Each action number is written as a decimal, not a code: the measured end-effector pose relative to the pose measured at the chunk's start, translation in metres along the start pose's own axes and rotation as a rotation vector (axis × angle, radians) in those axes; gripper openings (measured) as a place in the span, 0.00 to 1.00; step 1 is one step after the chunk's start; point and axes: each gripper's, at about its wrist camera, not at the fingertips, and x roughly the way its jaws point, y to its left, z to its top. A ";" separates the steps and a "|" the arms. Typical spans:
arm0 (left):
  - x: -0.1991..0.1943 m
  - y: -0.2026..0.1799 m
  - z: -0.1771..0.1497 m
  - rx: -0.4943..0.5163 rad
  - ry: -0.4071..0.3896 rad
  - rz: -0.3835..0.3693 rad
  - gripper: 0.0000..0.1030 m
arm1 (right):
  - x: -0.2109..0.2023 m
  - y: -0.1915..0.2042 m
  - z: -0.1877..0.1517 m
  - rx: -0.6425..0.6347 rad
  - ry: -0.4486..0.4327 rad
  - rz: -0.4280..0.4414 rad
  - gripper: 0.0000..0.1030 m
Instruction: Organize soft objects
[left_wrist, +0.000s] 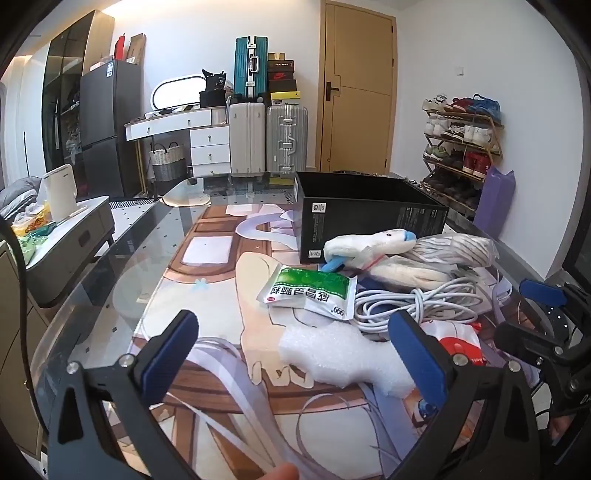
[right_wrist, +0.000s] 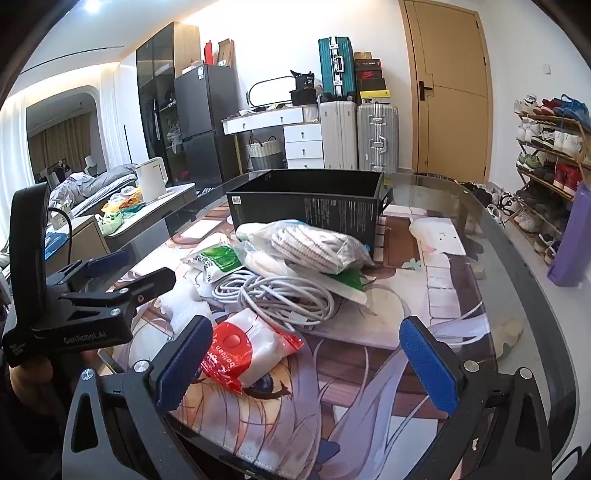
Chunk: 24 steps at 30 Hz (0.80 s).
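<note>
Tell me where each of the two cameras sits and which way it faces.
Left wrist: rides the left tongs, angled down the table at the foam piece, green packet and black box; a fingertip shows below.
Right wrist: rides the right tongs, facing the red-white packet and cable coil; the left tongs appear at its left.
Shared: box, cable, packets, suitcases, door.

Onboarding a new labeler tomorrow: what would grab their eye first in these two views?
First the jumble of soft things mid-table: a coiled white cable, a green-printed sachet beside it, and a red-and-white packet nearest the right tongs. Behind the pile stands an open black box, likely the destination. Both sets of tongs, left and right, are open and empty, with white bubble wrap on the mat below the left pair.
</note>
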 end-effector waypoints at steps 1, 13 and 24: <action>0.000 0.002 0.000 -0.001 0.000 -0.002 1.00 | 0.000 0.001 -0.001 0.001 0.001 0.003 1.00; -0.003 0.005 0.004 -0.013 -0.027 0.002 1.00 | 0.002 0.002 -0.001 0.006 -0.008 0.009 1.00; -0.006 0.009 0.006 -0.023 -0.053 0.012 1.00 | -0.001 0.001 0.000 0.007 -0.027 0.004 1.00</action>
